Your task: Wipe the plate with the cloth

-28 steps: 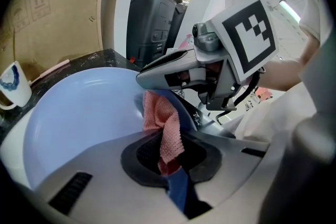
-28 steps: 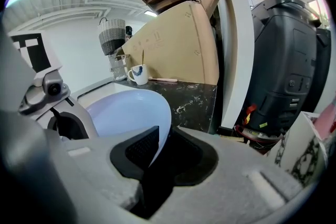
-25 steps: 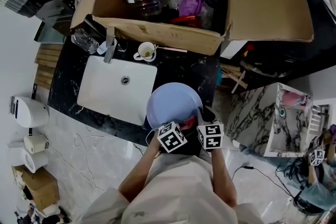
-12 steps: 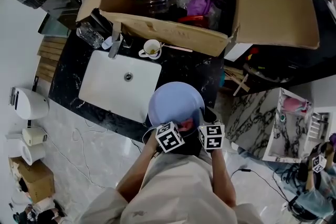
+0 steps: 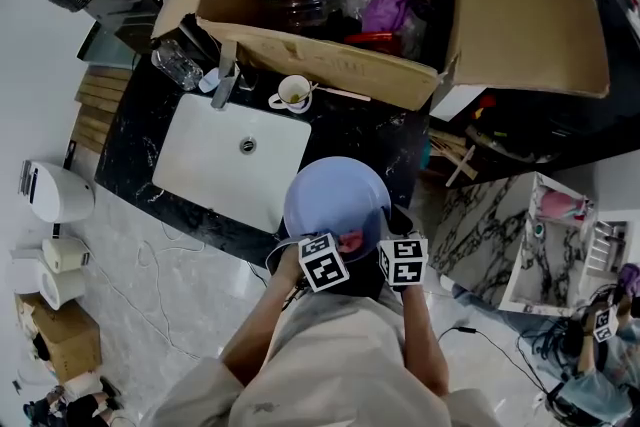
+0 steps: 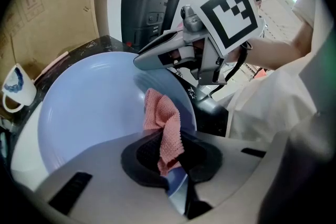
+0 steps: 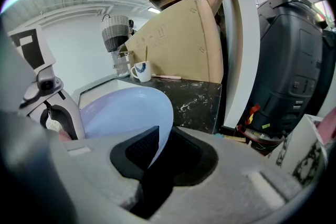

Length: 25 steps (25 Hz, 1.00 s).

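The left tool (image 6: 168, 165) is closed on a pink cloth (image 6: 164, 131). The cloth hangs against the near side of the blue plate (image 5: 335, 195). The right tool (image 7: 152, 160) is closed on the plate's right rim and holds it up, tilted, over the near edge of the table (image 5: 375, 140).

To wipe well, I think the right tool should grip tight so the plate does not slip. Push the cloth flat on the plate and rub from near to far. Only a small bit of cloth touches now.

The table is black stone. A white sink (image 5: 235, 160) sits just left of the plate. A cup (image 5: 293, 93) and a big brown box (image 5: 520, 5) are on the far side.
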{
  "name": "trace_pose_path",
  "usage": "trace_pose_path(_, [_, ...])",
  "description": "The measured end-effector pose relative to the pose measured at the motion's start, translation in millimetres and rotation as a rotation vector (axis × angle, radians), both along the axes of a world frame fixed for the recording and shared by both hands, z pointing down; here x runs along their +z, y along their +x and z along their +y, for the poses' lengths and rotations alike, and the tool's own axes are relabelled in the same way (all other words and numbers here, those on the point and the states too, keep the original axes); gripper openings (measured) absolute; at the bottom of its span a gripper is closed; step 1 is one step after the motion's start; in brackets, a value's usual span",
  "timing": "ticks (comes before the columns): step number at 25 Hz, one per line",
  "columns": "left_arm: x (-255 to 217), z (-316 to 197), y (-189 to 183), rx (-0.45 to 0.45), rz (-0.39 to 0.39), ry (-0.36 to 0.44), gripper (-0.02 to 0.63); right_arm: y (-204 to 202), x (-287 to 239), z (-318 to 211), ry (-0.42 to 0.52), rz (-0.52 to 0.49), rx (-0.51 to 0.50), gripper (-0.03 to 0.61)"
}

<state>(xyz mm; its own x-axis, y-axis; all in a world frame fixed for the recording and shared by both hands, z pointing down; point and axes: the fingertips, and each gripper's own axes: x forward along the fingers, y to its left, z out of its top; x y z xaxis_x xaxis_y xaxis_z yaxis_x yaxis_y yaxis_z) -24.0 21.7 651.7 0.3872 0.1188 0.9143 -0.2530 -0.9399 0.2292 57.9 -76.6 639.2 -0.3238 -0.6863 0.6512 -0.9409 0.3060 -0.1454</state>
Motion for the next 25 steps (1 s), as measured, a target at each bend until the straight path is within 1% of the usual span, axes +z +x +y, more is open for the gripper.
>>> trace_pose_path(7, [1.0, -1.3, -14.7, -0.011, -0.031, -0.004, 0.034, 0.1, 0.0, -0.9, 0.004, -0.005, 0.001, 0.075])
trace_pose_path(25, [2.8, -19.0, -51.9, -0.116, -0.093, 0.048, 0.034, 0.8, 1.2, 0.3, -0.003, 0.012, -0.002, 0.075])
